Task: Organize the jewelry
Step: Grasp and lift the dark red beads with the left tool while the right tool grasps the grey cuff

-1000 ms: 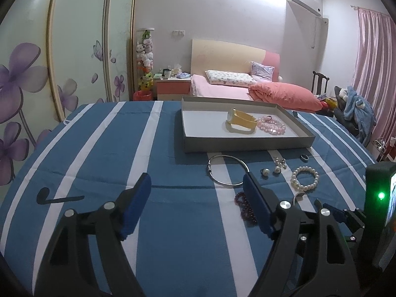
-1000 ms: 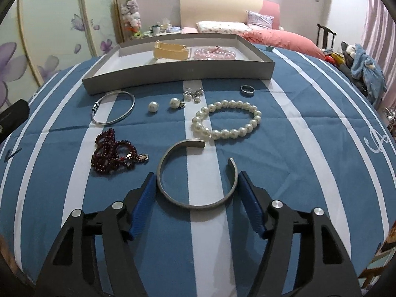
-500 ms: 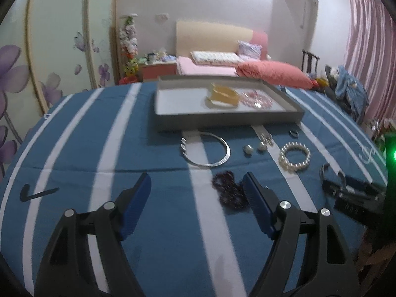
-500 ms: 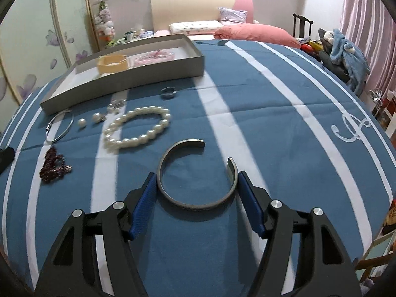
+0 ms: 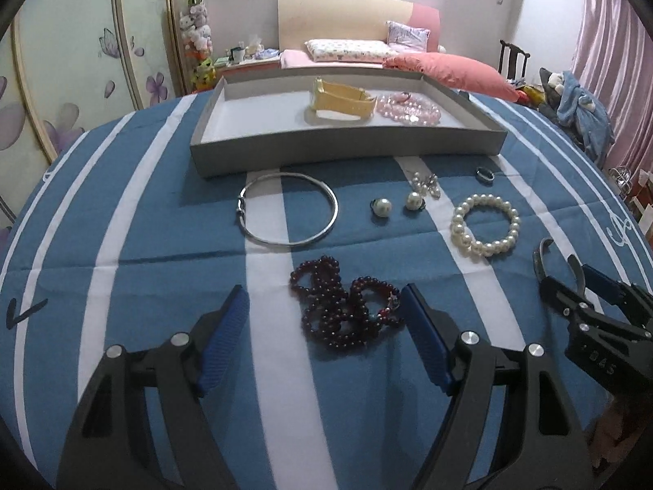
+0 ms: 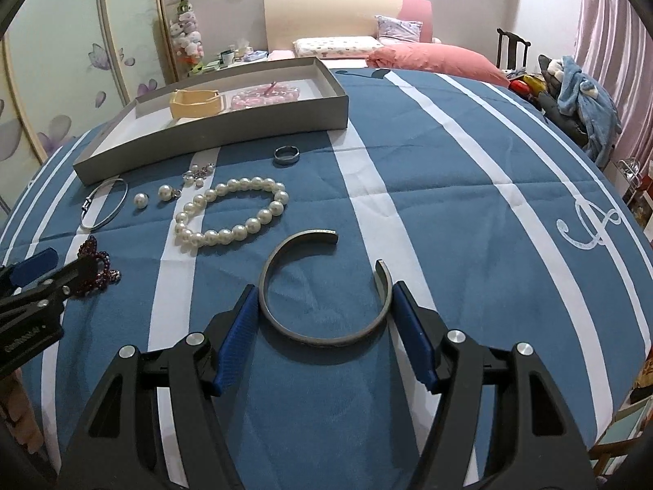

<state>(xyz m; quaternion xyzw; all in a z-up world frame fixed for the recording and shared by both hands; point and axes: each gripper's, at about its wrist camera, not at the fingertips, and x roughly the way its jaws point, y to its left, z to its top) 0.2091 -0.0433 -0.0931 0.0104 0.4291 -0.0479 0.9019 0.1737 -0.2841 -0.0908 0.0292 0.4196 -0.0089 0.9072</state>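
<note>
Two grippers are in play, and I start with my right gripper [image 6: 324, 306]: its blue pads sit against the outer sides of the silver cuff [image 6: 322, 286], one on each flank, so I read it as clamped on the cuff, though whether the cuff is lifted off the cloth I cannot tell. The cuff's open gap points away from me, toward the grey tray [image 6: 212, 139], so its closed curve lies nearest the gripper and the squeeze runs across its width.

My left gripper [image 5: 324, 326] has its jaws wide apart and holds nothing; the dark red bead strand [image 5: 345, 308] lies heaped on the cloth between the fingertips, the right pad touching or just beside its edge.

Taking the tray as the landmark: the strand and cuff lie well in front of it, the pearl bracelet [image 6: 230, 212] between cuff and tray, the thin silver bangle [image 5: 289, 210], two pearl earrings [image 5: 398, 204] and small ring [image 6: 287, 155] just before its front wall. Inside already sit a yellow bangle [image 5: 343, 98] and pink beads [image 5: 410, 106].

I judge the coming move turns on carrying the cuff forward and leftward over that front wall, and the right hand is the one placed for it
</note>
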